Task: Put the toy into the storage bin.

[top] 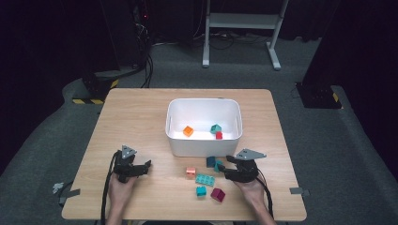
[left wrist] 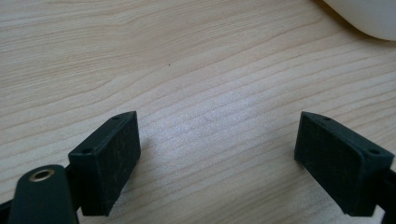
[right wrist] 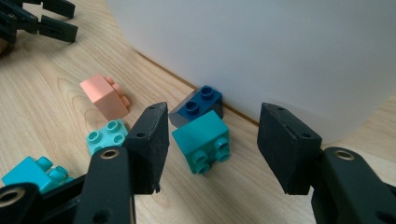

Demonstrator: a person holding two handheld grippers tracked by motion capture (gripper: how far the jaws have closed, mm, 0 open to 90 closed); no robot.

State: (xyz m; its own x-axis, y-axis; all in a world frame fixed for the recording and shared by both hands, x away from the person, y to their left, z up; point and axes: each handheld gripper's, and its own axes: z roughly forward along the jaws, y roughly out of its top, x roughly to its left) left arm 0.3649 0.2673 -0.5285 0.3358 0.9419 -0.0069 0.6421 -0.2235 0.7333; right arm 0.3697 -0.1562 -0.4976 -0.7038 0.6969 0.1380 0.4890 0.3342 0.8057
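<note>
We hold the left hand-held gripper (top: pixel 146 165) low over the counter (top: pixel 141 117) at our near left, its jaws spread wide with nothing between them, our left hand (top: pixel 121 190) wrapped around its rear. We hold the right hand-held gripper (top: pixel 220 169) at our near right, pointing leftward, jaws parted and gripping nothing, our right hand (top: pixel 251 190) behind it, both forearms entering from the bottom edge.

The white bin (right wrist: pixel 289 51) runs off the frame's top edge.
</note>
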